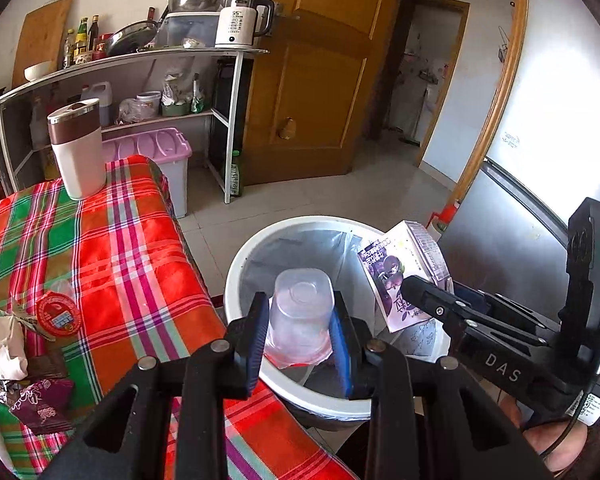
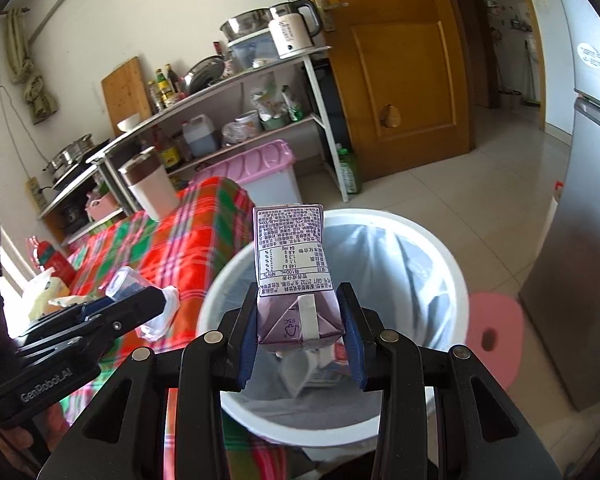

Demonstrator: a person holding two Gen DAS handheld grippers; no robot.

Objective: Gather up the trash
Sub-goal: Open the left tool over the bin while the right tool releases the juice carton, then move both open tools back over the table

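Note:
My left gripper [image 1: 300, 340] is shut on a clear plastic cup [image 1: 302, 312], held upside down over the white trash bin [image 1: 240, 264]. My right gripper [image 2: 300, 340] is shut on a purple drink carton [image 2: 292, 264], held over the same bin [image 2: 452, 264], which has a clear liner and some trash at the bottom. In the left wrist view the right gripper [image 1: 424, 296] holds the carton [image 1: 396, 272] above the bin's right rim. In the right wrist view the left gripper [image 2: 140, 304] with the cup [image 2: 128, 280] sits left of the bin.
A table with a red-green plaid cloth [image 1: 112, 248] stands left of the bin, carrying a tumbler [image 1: 78, 148], a red round lid [image 1: 58, 314], wrappers [image 1: 40, 404] and a tissue [image 1: 0, 344]. A shelf rack [image 1: 140, 92], pink-lidded box [image 1: 160, 152], wooden door [image 1: 312, 80], fridge [image 2: 580, 240] and pink stool [image 2: 496, 336] surround.

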